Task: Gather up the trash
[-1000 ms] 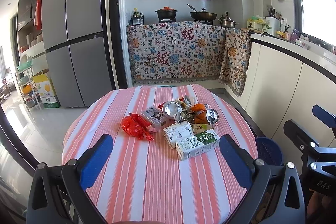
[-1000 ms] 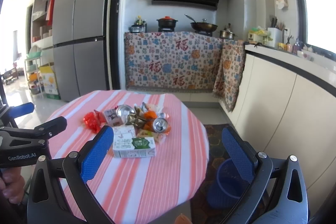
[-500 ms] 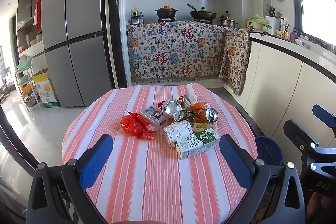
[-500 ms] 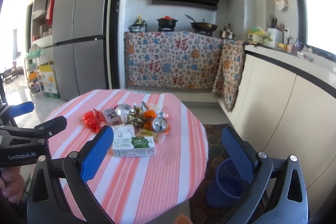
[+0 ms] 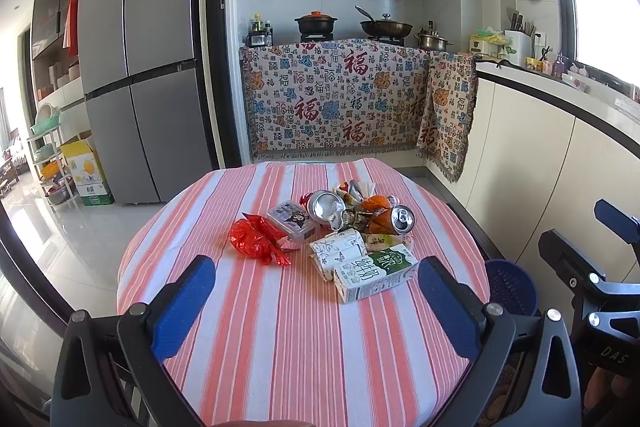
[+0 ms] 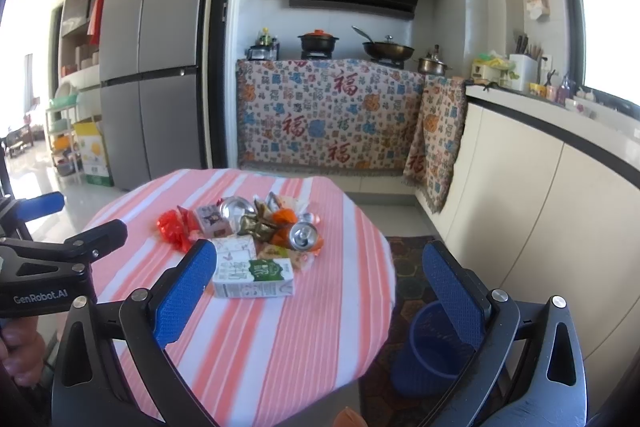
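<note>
A round table (image 5: pixel 304 347) covered with a red-and-white striped cloth is shown in both wrist views. A heap of trash is gathered at the middle of the table, toward its far half. At the near edge of the heap a green-and-white milk carton (image 5: pixel 374 277) is laid on its side. Touching it on the far left, a crumpled white paper carton (image 5: pixel 338 251) is seen. A red foil wrapper (image 5: pixel 256 239) is placed at the left of the heap, with a small clear plastic box (image 5: pixel 291 219) just beyond it. Two crushed drink cans are found further back: a silver can (image 5: pixel 325 205) and, to its right, an orange can (image 5: pixel 394 219) with its top turned toward the camera. Other crumpled wrappers are packed between the cans.

A blue waste bin (image 6: pixel 430 347) is stood on the floor just beside the near right edge of the table.

The left gripper (image 5: pixel 316 307) is held above the near part of the table, its blue-padded jaws spread wide with nothing between them. The right gripper (image 6: pixel 320 291) is held at the near right of the table, likewise spread wide and empty. No trash is touched by either gripper.
</note>
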